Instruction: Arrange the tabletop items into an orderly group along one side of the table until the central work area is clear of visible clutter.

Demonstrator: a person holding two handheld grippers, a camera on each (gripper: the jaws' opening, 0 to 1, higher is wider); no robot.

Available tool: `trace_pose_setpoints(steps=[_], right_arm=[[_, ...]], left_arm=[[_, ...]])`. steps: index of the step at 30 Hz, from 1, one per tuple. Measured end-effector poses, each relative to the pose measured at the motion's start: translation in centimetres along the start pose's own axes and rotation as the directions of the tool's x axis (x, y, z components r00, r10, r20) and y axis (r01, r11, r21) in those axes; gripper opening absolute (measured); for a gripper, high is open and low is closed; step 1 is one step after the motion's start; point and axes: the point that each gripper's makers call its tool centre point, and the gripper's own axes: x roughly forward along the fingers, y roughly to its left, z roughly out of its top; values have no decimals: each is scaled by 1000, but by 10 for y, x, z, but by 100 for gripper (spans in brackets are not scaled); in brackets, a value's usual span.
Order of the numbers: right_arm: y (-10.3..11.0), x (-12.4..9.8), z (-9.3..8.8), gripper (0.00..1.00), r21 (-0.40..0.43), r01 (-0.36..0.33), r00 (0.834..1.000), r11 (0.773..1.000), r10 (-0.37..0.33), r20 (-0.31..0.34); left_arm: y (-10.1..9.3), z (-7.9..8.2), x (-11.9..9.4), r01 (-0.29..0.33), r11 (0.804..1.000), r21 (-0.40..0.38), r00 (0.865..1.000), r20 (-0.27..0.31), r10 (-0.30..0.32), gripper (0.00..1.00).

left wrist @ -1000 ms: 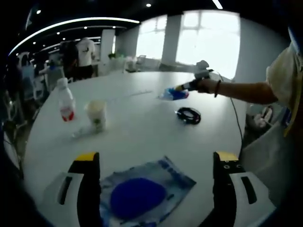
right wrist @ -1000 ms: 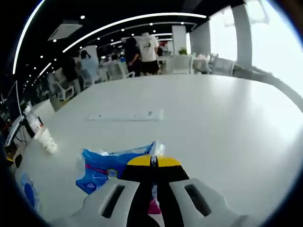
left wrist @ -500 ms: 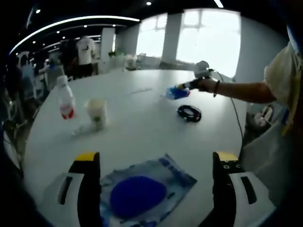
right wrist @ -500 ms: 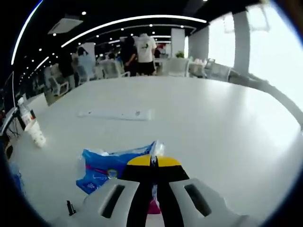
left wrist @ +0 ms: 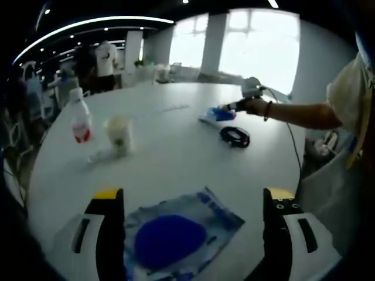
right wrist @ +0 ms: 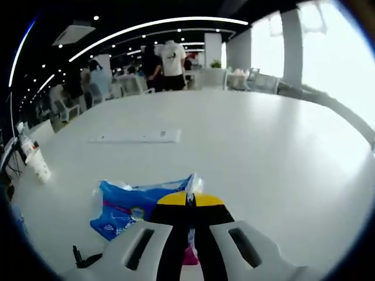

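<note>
The right gripper (right wrist: pixel 188 202) has its jaws pressed together on the edge of a blue packet (right wrist: pixel 132 202), which trails to the left over the white table (right wrist: pixel 263 158). In the left gripper view that same gripper (left wrist: pixel 231 107) reaches over the far part of the table, with the packet at its tip, near a coiled black cable (left wrist: pixel 235 136).

The left gripper (left wrist: pixel 190 199) is spread wide and holds nothing; a clear bag with a blue disc (left wrist: pixel 176 234) lies flat on the table between its jaws. Further off stand a paper cup (left wrist: pixel 119 134) and, just beside it, a bottle (left wrist: pixel 79 119).
</note>
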Motion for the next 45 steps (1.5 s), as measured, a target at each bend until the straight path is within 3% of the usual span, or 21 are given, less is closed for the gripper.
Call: trace_pose_setpoints(steps=[14,24,34,36,40,45], right_arm=[[-4,4,-18,5,40,2,1000,999,-1,-25],[-7,4,-16,17,82,14,1000,997,-12,-20],[-7,-4,-6,40,116,4,1000,993,-4,-2],[-6,-6,-1,44,75,-3,1000,997,2,6],[-1,-12,4,53,97,-37,999,995,36,15],[9,-19,4,70,130,-85,996,988,84,11]], left_arm=[[0,-9,1,4,1000,-11,999,-32,-5,95],[2,-10,1,-4,1000,-15,999,-38,4,96],[-1,-8,0,-4,1000,-16,999,-37,3,96],[-1,-8,-1,-4,1000,-17,999,-36,3,96],[-1,-5,-1,-6,1000,-15,1000,-28,6,96],[-4,-4,-1,1,1000,-12,1000,-29,-1,96]])
